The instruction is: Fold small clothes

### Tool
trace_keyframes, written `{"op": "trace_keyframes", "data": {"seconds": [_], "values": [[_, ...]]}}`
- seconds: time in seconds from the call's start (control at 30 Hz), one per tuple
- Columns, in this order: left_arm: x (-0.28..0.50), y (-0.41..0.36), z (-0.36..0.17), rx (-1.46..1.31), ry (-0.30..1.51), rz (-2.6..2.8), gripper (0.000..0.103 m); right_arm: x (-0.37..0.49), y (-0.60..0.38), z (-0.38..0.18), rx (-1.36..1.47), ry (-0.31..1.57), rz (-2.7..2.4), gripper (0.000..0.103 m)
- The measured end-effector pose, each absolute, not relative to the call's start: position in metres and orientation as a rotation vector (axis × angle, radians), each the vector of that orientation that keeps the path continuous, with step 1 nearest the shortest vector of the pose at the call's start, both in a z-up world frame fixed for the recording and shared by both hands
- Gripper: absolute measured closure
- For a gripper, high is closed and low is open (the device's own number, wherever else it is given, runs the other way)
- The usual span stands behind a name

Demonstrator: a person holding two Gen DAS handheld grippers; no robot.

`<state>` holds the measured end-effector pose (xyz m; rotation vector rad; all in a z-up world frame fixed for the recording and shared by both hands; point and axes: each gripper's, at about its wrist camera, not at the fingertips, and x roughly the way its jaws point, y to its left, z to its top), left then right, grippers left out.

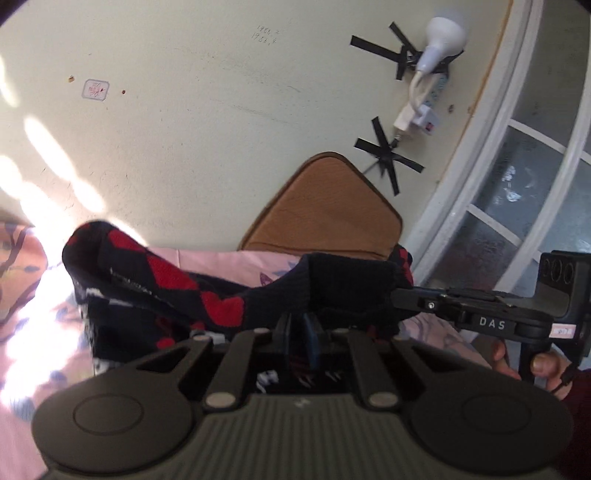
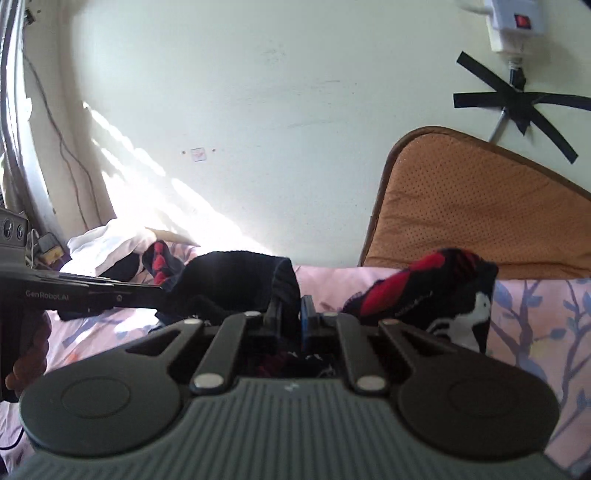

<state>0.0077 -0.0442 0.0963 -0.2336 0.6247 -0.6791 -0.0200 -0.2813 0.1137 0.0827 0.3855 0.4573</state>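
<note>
Over pink bedsheet (image 1: 33,266), sock (image 1: 207,295) lengthwise left-right.

A home bedroom: floral bedsheet (image 2: 535,332), brown cushion (image 2: 480,206) against painted wall (image 2: 258,92).

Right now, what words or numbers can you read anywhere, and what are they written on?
"DAS": on the right tongs' black arm.
"GenRobot.AI": on the left tongs' black arm.
Handwritten numbers on the wall: too faint to read.
Pink square sticker on the wall: too blurred.
Small pink label on the right tongs: too blurred.
</note>
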Motion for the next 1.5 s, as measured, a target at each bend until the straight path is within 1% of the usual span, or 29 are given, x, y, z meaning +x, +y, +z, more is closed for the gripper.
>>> {"op": "trace_keyframes", "data": {"seconds": [0.1, 0.27, 0.3, 0.33, 0.37, 0.4, 0.43, 0.47, 0.57, 0.63, 0.73, 0.8, 0.9, 0.93, 0.97, 1.0, 1.03, 1.13, 1.23, 1.3, 1.43, 1.5], "values": [[-0.041, -0.027, 0.081, -0.279, 0.662, -0.702, 0.095, -0.077, -0.278, 0.084, 0.077, 0.382, 0.448, 0.091], [-0.084, -0.024, 0.041, -0.299, 0.784, -0.738, 0.094, -0.123, -0.264, 0.023, 0.071, 0.458, 0.36, 0.089], [-0.093, -0.025, 0.039, -0.278, 0.788, -0.75, 0.093, -0.131, -0.264, 0.014, 0.079, 0.464, 0.342, 0.086], [-0.097, -0.026, 0.04, -0.259, 0.778, -0.767, 0.09, -0.134, -0.264, 0.011, 0.088, 0.452, 0.331, 0.083], [-0.104, -0.023, 0.044, -0.251, 0.759, -0.784, 0.084, -0.141, -0.264, 0.011, 0.088, 0.434, 0.323, 0.079], [-0.109, -0.017, 0.049, -0.256, 0.733, -0.795, 0.079, -0.147, -0.267, 0.012, 0.094, 0.419, 0.339, 0.064], [-0.114, -0.009, 0.055, -0.271, 0.704, -0.797, 0.071, -0.152, -0.27, 0.015, 0.112, 0.412, 0.36, 0.049], [-0.115, -0.002, 0.061, -0.29, 0.679, -0.792, 0.067, -0.157, -0.276, 0.02, 0.141, 0.392, 0.37, 0.048], [-0.107, 0.021, 0.078, -0.375, 0.616, -0.755, 0.066, -0.163, -0.291, 0.033, 0.188, 0.338, 0.349, 0.048], [-0.09, 0.026, 0.082, -0.413, 0.609, -0.707, 0.066, -0.158, -0.298, 0.045, 0.225, 0.29, 0.306, 0.048], [-0.064, 0.025, 0.075, -0.447, 0.634, -0.658, 0.066, -0.147, -0.31, 0.053, 0.285, 0.253, 0.255, 0.048], [-0.053, 0.015, 0.064, -0.439, 0.678, -0.65, 0.066, -0.129, -0.318, 0.043, 0.31, 0.296, 0.219, 0.049], [-0.052, -0.02, 0.04, -0.292, 0.831, -0.664, 0.066, -0.097, -0.336, 0.009, 0.307, 0.513, 0.021, 0.058], [-0.057, -0.031, 0.034, -0.215, 0.852, -0.662, 0.066, -0.099, -0.346, 0.0, 0.372, 0.512, 0.026, 0.057], [-0.064, -0.036, 0.033, -0.159, 0.823, -0.664, 0.064, -0.108, -0.354, -0.003, 0.437, 0.497, 0.027, 0.058], [-0.069, -0.038, 0.035, -0.13, 0.812, -0.671, 0.061, -0.115, -0.357, -0.002, 0.453, 0.49, 0.033, 0.055], [-0.068, -0.037, 0.037, -0.14, 0.827, -0.68, 0.058, -0.122, -0.358, 0.001, 0.447, 0.469, 0.025, 0.055], [-0.063, -0.027, 0.049, -0.242, 0.813, -0.713, 0.056, -0.143, -0.361, 0.013, 0.444, 0.385, 0.024, 0.054], [-0.056, -0.025, 0.064, -0.285, 0.753, -0.712, 0.052, -0.148, -0.356, 0.027, 0.475, 0.326, 0.08, 0.054], [-0.046, -0.028, 0.068, -0.279, 0.737, -0.68, 0.052, -0.137, -0.343, 0.038, 0.469, 0.32, 0.141, 0.054], [-0.013, -0.023, 0.056, -0.246, 0.735, -0.587, 0.052, -0.113, -0.31, 0.04, 0.441, 0.354, 0.245, 0.054], [0.014, -0.017, 0.041, -0.259, 0.797, -0.514, 0.055, -0.105, -0.291, 0.035, 0.458, 0.4, 0.325, 0.054]]}}
